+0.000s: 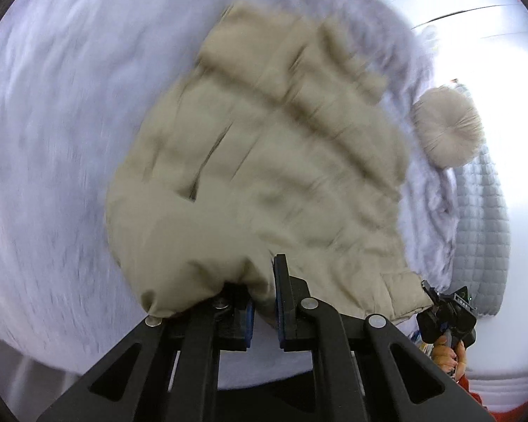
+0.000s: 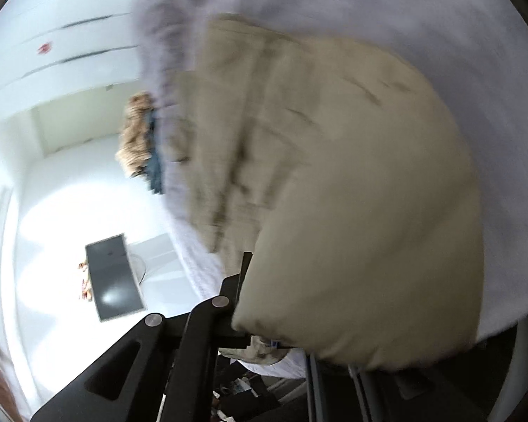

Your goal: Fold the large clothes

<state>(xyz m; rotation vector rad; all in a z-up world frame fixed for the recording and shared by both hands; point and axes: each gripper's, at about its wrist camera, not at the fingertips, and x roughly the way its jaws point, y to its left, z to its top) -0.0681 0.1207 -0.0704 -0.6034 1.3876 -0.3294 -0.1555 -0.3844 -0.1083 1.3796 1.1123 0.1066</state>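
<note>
Here, a beige puffer jacket lies on a bed's pale fleecy blanket, beside a round cushion. Left tongs and right tongs each pinch its near hem. Slippery padding could slide free mid-lift.

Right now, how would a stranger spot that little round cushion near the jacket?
Start at the pale lilac fuzzy bedspread with the beige puffer jacket on it. At the bedspread's edge beyond the jacket lies the round beige velvet cushion: small, disc-shaped, pleated toward a centre button.
</note>
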